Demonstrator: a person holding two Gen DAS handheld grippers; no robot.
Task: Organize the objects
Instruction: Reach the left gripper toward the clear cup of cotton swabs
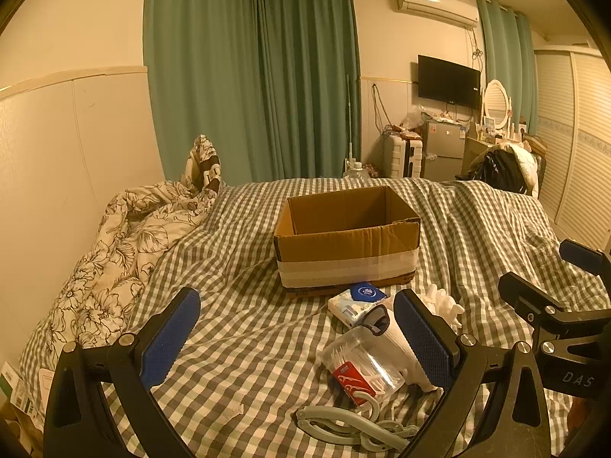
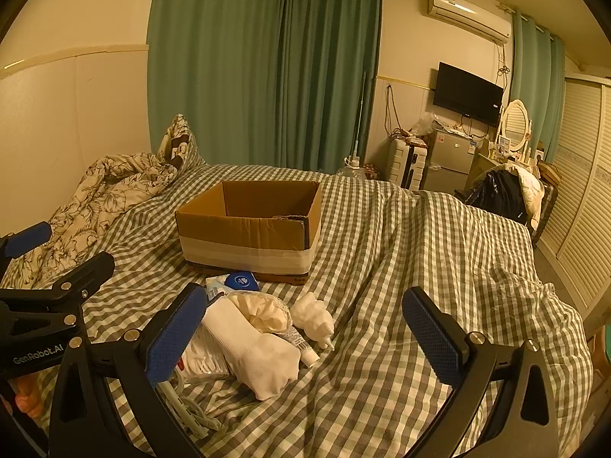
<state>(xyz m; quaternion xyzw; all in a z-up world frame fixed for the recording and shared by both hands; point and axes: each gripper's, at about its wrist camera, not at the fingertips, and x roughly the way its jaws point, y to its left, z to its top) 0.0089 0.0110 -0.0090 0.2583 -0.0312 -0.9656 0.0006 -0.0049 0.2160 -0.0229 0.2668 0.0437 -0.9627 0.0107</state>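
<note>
Two grippers hover over the green-and-white checked bed cover (image 2: 382, 267), both with fingers spread wide and nothing between them. The left gripper (image 1: 298, 343) faces bare cover, its right finger just beside the pile; the right gripper (image 2: 305, 339) frames the pile's right side. The open brown cardboard box with pale tape round its base (image 1: 343, 244) stands on the bed beyond, and from these views looks empty.

The loose things lie heaped just in front of the box: a clear plastic tub of floss picks with a red label (image 1: 361, 362), a white sock (image 2: 256, 355), a small white tube (image 2: 301, 345), a white lumpy figurine (image 2: 315, 315), a tissue pack with a round blue label (image 1: 359, 301) and a grey plastic hanger (image 1: 343, 425).

Trouble seems likeliest from the crowding: closing on one item could pinch a neighbour or the soft cover, and the smooth tub may slip or roll away.
</note>
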